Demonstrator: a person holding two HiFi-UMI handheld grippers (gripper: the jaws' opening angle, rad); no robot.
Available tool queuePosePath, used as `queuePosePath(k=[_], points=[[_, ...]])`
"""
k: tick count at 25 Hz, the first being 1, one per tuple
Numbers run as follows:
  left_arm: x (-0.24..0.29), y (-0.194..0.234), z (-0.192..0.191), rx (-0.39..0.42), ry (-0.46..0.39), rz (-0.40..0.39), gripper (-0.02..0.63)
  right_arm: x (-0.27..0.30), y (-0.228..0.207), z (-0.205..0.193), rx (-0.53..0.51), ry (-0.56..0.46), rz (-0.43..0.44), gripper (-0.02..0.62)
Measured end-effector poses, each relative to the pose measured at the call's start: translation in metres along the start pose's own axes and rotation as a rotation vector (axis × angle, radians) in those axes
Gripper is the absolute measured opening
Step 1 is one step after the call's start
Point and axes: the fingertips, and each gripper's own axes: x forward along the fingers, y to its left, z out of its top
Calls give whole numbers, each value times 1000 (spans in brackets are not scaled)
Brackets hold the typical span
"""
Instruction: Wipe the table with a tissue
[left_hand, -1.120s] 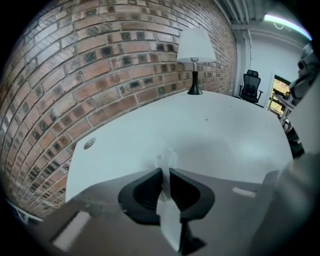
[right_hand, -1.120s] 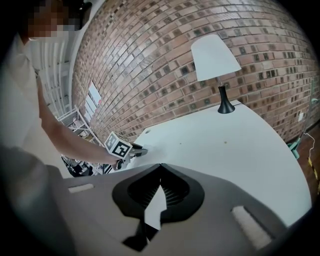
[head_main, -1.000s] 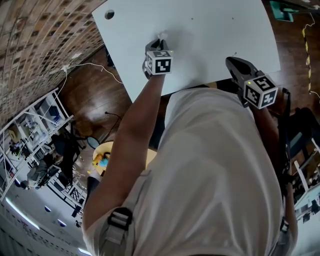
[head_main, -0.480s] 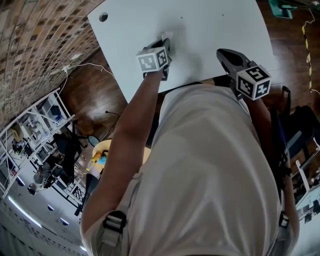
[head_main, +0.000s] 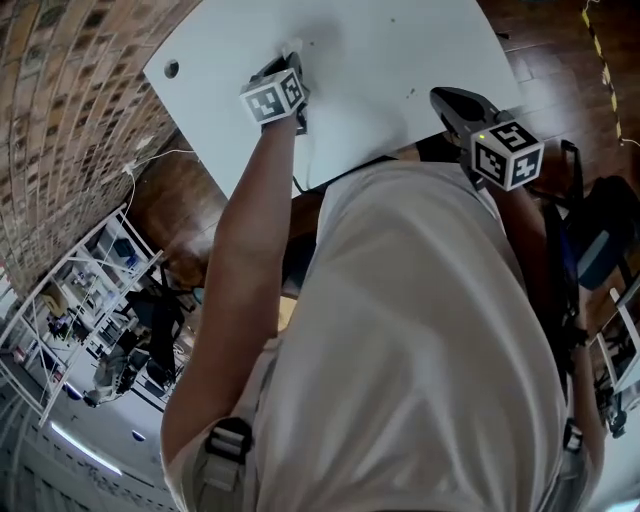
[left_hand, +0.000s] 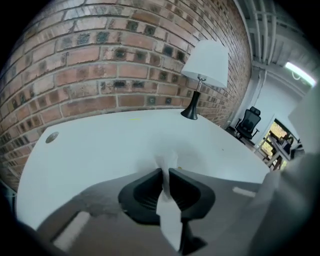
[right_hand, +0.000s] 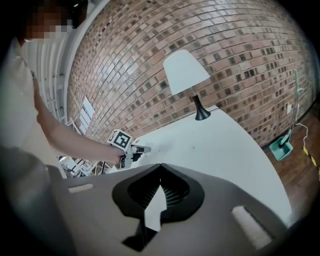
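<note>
The left gripper (left_hand: 165, 172) is clenched on the tissue (left_hand: 168, 161) — its two dark jaws pinch the white sheet between them. A crumpled tuft sticks out past the tips toward 12 o'clock, and a flat strip trails back toward 6 o'clock. In the head view this gripper sits at about 11 o'clock, at the end of the person's outstretched bare arm (head_main: 245, 250). There the tuft is over the left part of the white table (head_main: 400, 40); whether the paper touches the surface cannot be told. A small round hole (head_main: 171, 69) in the tabletop lies at 9 o'clock from the gripper, close to the table's corner.

The right gripper (head_main: 445, 98) is at about 1 o'clock in the head view, over the near edge of the table and well apart from the left one. Its own view shows the jaws closed, with the tips meeting and nothing sticking out beyond them. In that view the left gripper appears at 10 o'clock from those tips, over the table's left part.

A lamp (left_hand: 206, 62) with a white shade and a black foot stands at the far edge of the table, at 1 o'clock in the left gripper view, against the brick wall (left_hand: 100, 65). A black office chair (left_hand: 248, 121) shows beyond the table at 3 o'clock. The person's white shirt (head_main: 420, 330) fills the lower half of the head view.
</note>
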Motion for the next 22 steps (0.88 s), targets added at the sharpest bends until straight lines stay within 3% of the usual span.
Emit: queuePosePath(k=[4,8,16,22], points=[[20,4,11,107,56,56,41,-12,-24,1,23,-12,-18,8],[30,8,10,154,90,98,41,-17,-38,2,40,-16,-28,8],[37,-4,-5,218,76,176,38,-16,-53,-1,60,-18,-16,8],[34,-19,-14,209,110,185,39,-16,-54,5,57,-20,3,8]])
